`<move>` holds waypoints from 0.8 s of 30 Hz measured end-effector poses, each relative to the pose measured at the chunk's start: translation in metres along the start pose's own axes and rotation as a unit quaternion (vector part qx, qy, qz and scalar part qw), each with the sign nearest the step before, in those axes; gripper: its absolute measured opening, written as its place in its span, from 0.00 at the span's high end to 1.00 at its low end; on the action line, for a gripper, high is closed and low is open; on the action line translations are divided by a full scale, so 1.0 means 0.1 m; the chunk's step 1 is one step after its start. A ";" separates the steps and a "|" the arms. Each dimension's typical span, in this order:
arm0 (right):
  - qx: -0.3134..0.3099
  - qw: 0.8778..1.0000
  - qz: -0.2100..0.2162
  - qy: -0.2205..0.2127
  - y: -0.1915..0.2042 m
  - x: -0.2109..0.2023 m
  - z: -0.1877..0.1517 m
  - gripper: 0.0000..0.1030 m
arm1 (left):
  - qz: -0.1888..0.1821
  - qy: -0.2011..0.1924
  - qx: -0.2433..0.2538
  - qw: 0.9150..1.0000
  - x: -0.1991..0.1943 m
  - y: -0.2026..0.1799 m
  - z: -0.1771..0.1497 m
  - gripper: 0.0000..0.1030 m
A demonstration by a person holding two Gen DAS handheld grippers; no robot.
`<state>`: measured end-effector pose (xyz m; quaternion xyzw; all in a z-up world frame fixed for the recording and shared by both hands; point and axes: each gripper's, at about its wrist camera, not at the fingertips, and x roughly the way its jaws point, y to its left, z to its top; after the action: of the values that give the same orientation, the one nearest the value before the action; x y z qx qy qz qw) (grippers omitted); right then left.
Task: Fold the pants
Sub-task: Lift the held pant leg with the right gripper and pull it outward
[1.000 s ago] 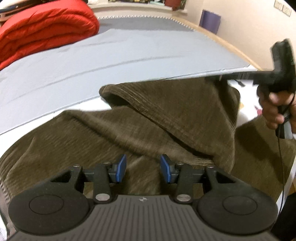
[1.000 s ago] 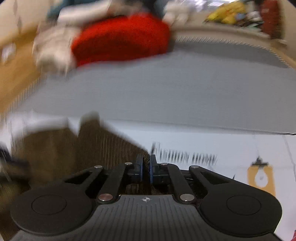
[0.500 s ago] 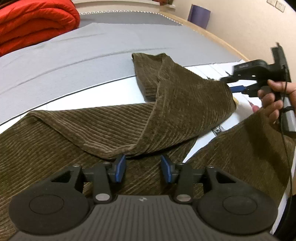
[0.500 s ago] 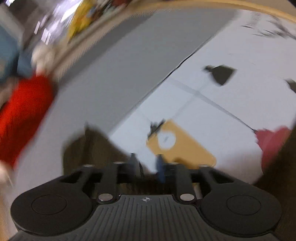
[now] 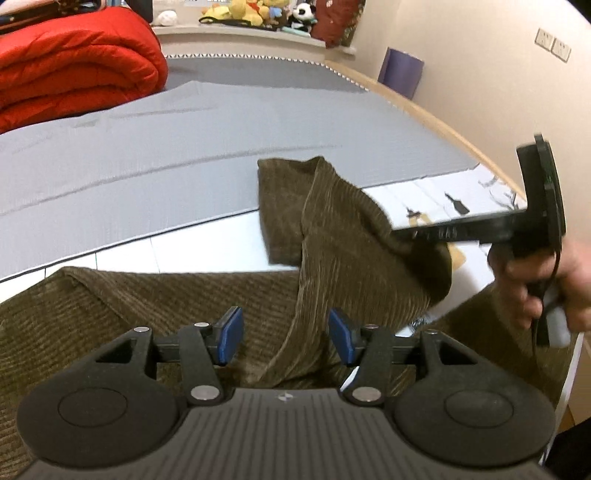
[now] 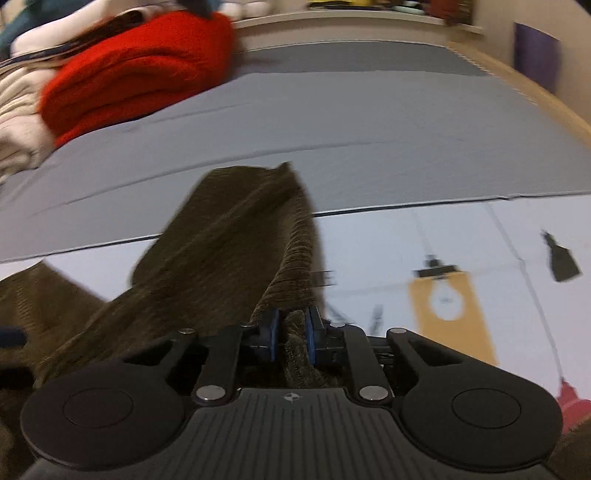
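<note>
While spread over a bed point(image 5: 221, 122) under a grey cover, with a white printed sheet point(image 6: 424, 236) laid across its near part: brown corduroy pants point(image 5: 147, 299). Beige walls at the right, a purple panel point(image 5: 400, 72) leaning there, a wooden bed edge curving along that side. On the shelf behind the bed, stuffed toys point(image 5: 258, 14); at the far left corner, a folded red quilt point(image 5: 70, 59), with pale bedding just beside it in the right wrist view. Long axis of the pants roughly left to right across the near edge, one leg doubled back and running away from the cameras, its hem point(image 5: 288, 166) resting on the grey cover just past the white sheet's border. Left hand-held gripper point(image 5: 286, 332) spread wide, blue pads apart, hovering low above the fabric with a raised fold between them, gripping nothing. Right hand-held gripper point(image 6: 290, 332) pinching a bunched ridge of the doubled-back leg between its blue pads, lifted above the sheet. From the left wrist view, that gripper's black body and the person's hand point(image 5: 546, 284) partly covering the sheet's printed figures.
</note>
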<state>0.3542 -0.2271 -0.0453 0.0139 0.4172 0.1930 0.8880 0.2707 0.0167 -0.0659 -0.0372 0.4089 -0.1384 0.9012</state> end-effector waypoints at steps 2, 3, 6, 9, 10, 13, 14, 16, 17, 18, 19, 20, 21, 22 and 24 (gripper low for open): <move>-0.002 1.000 0.031 0.003 0.05 -0.03 0.00 0.86 | -0.001 -0.003 -0.005 1.000 0.00 -0.02 0.03 0.45; -0.003 0.999 0.045 0.003 0.07 -0.05 0.01 0.86 | -0.003 -0.005 -0.010 1.000 -0.04 0.00 0.05 0.45; -0.020 0.996 0.090 0.001 0.22 -0.14 0.01 0.86 | -0.013 -0.013 -0.033 0.999 -0.08 0.04 0.12 0.45; -0.042 0.989 0.143 -0.002 0.48 -0.24 -0.01 0.86 | -0.025 -0.024 -0.064 0.997 -0.16 0.11 0.20 0.44; -0.059 0.985 0.160 -0.001 0.58 -0.26 -0.03 0.86 | -0.028 -0.027 -0.074 0.997 -0.18 0.13 0.22 0.44; -0.124 0.973 0.194 0.013 0.97 -0.34 -0.16 0.86 | -0.031 -0.028 -0.098 0.994 -0.21 0.22 0.26 0.44; -0.151 0.969 0.194 0.021 1.11 -0.33 -0.22 0.86 | -0.033 -0.023 -0.107 0.993 -0.20 0.24 0.27 0.44; -0.190 0.964 0.185 0.035 1.30 -0.29 -0.33 0.86 | -0.037 -0.012 -0.124 0.992 -0.17 0.30 0.27 0.44; -0.210 0.961 0.177 0.042 1.39 -0.26 -0.39 0.86 | -0.035 -0.004 -0.130 0.991 -0.14 0.32 0.26 0.43; -0.227 0.958 0.168 0.045 1.46 -0.24 -0.44 0.86 | -0.028 0.009 -0.134 0.991 -0.10 0.33 0.25 0.40; -0.242 0.956 0.160 0.045 1.49 -0.23 -0.47 0.86 | -0.018 0.023 -0.133 0.991 -0.07 0.33 0.24 0.39; -0.248 0.955 0.153 0.046 1.53 -0.22 -0.48 0.86 | -0.006 0.036 -0.129 0.991 -0.02 0.34 0.22 0.39; -0.247 0.956 0.151 0.049 1.53 -0.20 -0.45 0.86 | 0.008 0.048 -0.123 0.991 0.02 0.34 0.20 0.38; -0.244 0.957 0.150 0.052 1.53 -0.20 -0.43 0.86 | 0.020 0.058 -0.120 0.991 0.05 0.34 0.18 0.39; -0.241 0.957 0.151 0.057 1.52 -0.21 -0.43 0.86 | 0.026 0.064 -0.127 0.989 0.10 0.39 0.14 0.39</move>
<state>0.2595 -0.1000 -0.0294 -0.1485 0.4012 0.4199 0.8004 0.2962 0.0502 -0.0709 -0.1322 0.4806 -0.0640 0.8646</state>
